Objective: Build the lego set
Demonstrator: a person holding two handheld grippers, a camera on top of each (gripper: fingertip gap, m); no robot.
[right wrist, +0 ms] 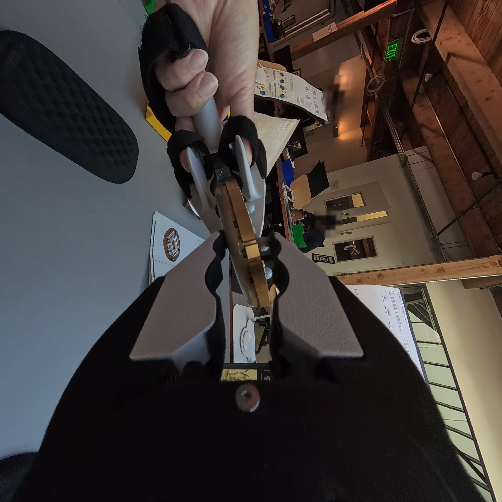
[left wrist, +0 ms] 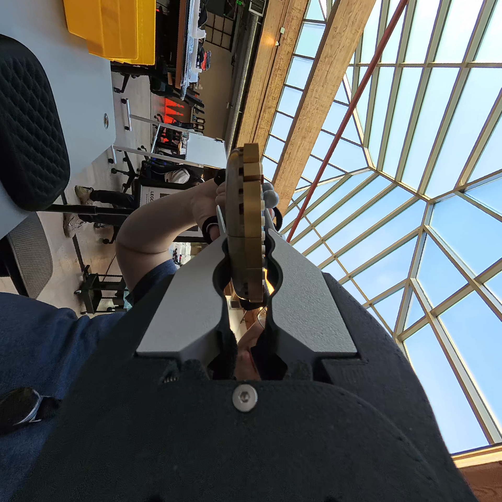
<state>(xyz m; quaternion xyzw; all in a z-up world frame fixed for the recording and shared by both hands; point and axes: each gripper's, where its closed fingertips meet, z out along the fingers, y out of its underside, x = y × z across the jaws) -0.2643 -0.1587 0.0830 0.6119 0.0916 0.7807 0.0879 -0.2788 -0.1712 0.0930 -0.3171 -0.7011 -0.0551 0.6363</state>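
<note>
A round gold-and-brown lego disc (left wrist: 245, 217) is held up in the air, edge-on to both cameras. Small pale grey rounded pieces stick out of one face (right wrist: 250, 207). My left gripper (left wrist: 247, 239) is shut on the disc's near rim. My right gripper (right wrist: 247, 239) is shut on the disc (right wrist: 244, 244) from the opposite side. In the left wrist view the right gripper's grey fingers (left wrist: 221, 217) show just beyond the disc, with a hand (left wrist: 203, 201) behind them. In the right wrist view the left gripper's fingers (right wrist: 201, 184) clamp the far rim, under a hand (right wrist: 217, 54) in black finger straps.
A grey table (right wrist: 68, 244) carries a black textured pad (right wrist: 59, 108) and a printed instruction sheet (right wrist: 173, 244). Yellow bins (left wrist: 114, 30) stand on the table in the left wrist view. A person's blue sleeve (left wrist: 40, 339) is close by. A skylight (left wrist: 407, 190) is overhead. The grippers are tip to tip, or close to it.
</note>
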